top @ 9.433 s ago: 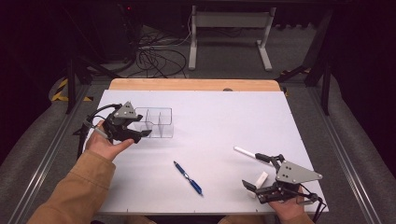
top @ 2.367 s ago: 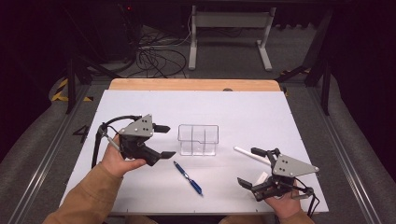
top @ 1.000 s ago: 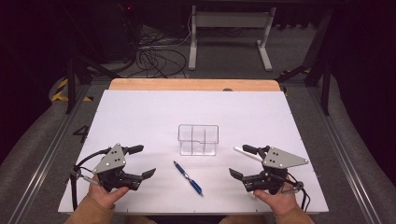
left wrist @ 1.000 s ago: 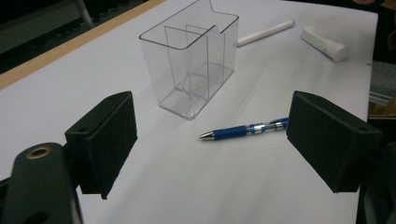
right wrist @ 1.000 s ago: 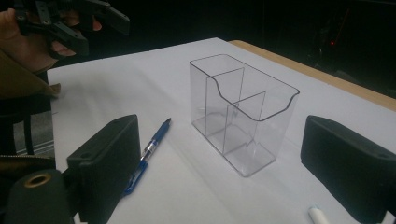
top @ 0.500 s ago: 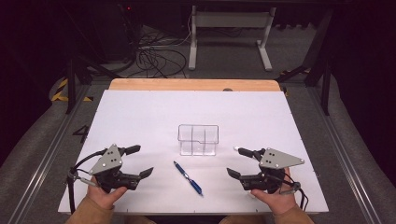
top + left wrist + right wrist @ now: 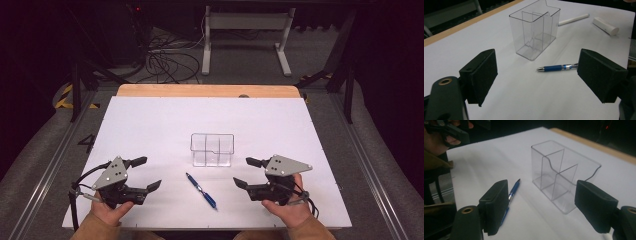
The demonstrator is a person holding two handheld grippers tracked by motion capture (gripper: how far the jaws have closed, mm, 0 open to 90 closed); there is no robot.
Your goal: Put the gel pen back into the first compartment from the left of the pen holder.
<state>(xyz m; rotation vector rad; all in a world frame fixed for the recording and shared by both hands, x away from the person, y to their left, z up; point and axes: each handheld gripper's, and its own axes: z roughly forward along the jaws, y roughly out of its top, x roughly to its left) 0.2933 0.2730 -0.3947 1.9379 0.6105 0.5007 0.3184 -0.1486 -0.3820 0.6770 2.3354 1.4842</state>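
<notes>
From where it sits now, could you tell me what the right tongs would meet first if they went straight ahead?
Probably the clear organizer: it stands upright between the open right tongs in their view. The blue pen lies off toward one jaw, though depth is uncertain.

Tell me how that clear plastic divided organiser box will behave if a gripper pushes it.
The clear plastic organiser box looks thin-walled and empty, so probably light and likely to slide on the smooth white table. It stands tall on a narrow base, so a high push may tip it.
</notes>
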